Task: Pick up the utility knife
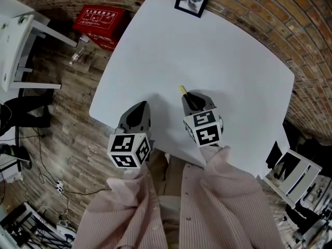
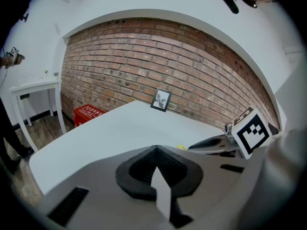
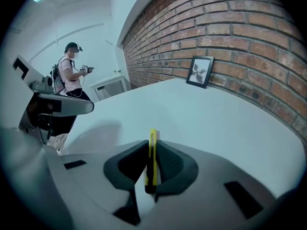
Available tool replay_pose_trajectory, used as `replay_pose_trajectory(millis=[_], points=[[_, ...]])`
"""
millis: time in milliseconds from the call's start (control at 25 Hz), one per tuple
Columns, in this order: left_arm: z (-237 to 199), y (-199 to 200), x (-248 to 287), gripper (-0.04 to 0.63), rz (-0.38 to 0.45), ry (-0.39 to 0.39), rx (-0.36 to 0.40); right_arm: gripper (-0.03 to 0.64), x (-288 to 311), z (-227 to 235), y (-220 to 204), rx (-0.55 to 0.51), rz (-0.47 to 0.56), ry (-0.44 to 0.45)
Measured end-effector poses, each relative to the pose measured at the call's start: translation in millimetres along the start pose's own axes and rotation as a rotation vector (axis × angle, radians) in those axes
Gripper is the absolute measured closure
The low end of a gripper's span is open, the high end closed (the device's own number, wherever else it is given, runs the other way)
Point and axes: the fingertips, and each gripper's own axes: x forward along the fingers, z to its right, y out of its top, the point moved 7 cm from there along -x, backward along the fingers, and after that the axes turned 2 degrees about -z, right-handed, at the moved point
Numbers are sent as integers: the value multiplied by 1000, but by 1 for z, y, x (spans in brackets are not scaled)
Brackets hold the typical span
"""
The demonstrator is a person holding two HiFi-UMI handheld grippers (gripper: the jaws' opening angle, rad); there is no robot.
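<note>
Right tool [image 3: 151, 143] pinches the slim yellow utility knife [image 3: 151, 164] between ribbed black pads [image 3: 171, 161]; left tool [image 2: 156, 148] sits closed.

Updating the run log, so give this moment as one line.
step: grasp | right gripper: shut on slim yellow utility knife | left gripper: shut, empty

Right gripper [image 1: 188, 96] hides most of the utility knife [image 1: 182, 90]; red box [image 1: 99, 21] print unreadable
</note>
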Motion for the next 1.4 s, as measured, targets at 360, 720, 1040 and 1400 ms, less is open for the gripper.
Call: replay_pose_trajectory(millis=[360, 720, 1040, 1400], points=[[5, 9, -5, 601, 53, -19, 50, 566, -20, 1, 11, 27, 142, 32], [11, 29, -18, 601, 119, -27, 77, 566, -48, 3, 30, 55, 323, 82], [16, 49, -31, 601, 180, -42, 93, 566, -81, 9, 46, 80, 476, 105], [17, 69, -50, 601, 253, -39, 117, 566, -114, 16, 58, 110, 612, 97]])
